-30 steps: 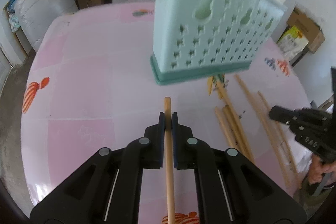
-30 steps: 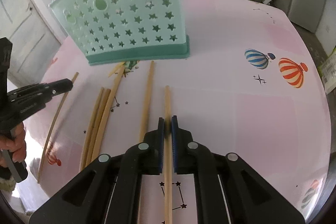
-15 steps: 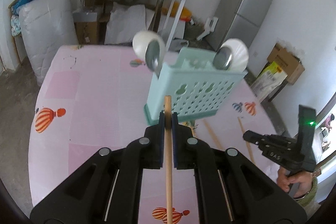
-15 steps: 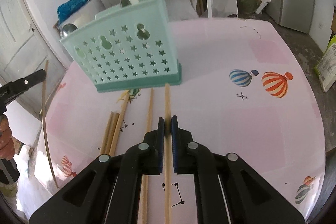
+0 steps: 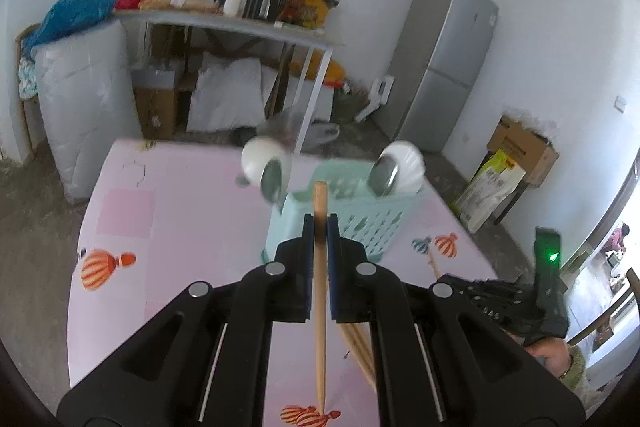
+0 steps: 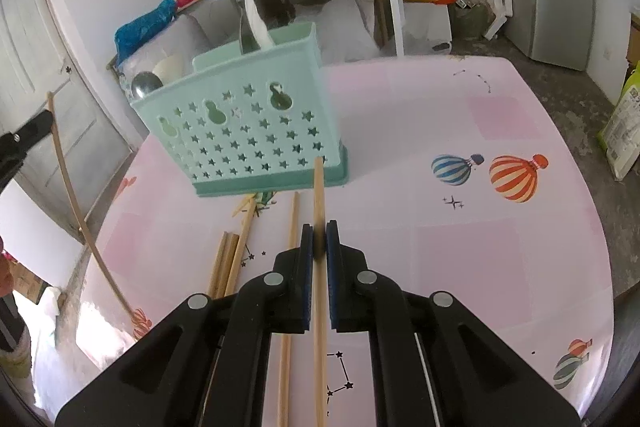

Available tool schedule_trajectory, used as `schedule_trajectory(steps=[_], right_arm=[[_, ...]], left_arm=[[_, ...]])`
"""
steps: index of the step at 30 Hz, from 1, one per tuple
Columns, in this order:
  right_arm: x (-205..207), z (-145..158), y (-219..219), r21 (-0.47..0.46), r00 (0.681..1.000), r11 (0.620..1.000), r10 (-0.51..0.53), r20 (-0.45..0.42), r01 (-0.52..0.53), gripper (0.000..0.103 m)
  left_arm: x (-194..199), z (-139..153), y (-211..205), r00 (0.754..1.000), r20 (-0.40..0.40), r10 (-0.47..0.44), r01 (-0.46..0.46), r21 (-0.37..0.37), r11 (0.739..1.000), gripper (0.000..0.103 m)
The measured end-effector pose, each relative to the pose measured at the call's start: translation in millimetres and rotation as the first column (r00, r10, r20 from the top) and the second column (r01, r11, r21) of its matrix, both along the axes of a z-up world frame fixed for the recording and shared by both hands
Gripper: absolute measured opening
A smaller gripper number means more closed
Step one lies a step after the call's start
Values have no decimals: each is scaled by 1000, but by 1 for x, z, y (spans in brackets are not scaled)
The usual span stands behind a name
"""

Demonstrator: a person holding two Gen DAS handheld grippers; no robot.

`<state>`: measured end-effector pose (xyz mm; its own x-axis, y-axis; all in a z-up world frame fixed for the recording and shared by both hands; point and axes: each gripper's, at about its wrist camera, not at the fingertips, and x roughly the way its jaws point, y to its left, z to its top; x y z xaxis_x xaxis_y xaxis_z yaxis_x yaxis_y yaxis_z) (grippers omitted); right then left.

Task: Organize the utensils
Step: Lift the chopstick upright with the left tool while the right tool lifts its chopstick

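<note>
On the pink table (image 6: 500,267) ahead of both grippers stands the mint utensil holder (image 6: 248,135). Our left gripper (image 5: 320,223) clamps one chopstick (image 5: 320,287), tip just before the holder's rim; a second ago the holder filled the view from close below, now we look down on it from higher and the far shelf and fridge (image 5: 444,67) show. Our right gripper (image 6: 319,231) pinches its own chopstick (image 6: 319,187), risen slightly, tip at the holder's base. Left of it loose chopsticks (image 6: 230,263) lie on the table, one (image 6: 290,267) just beside its fingers. To its right the tabletop is open out to the edge.
</note>
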<state>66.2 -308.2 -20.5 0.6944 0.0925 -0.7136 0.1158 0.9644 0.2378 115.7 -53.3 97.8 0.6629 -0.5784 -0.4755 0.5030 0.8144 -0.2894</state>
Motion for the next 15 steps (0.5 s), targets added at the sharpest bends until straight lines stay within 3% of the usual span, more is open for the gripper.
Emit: schedule_trajectory(steps=[9, 15], right_arm=[[-5, 14, -11, 0, 999, 1000, -24, 48, 24, 7], [-11, 23, -13, 9, 996, 999, -41, 77, 41, 7]], left_arm=[[9, 83, -5, 985, 166, -45, 74, -178, 981, 4], [34, 124, -24, 951, 308, 38, 45, -259, 965, 4]])
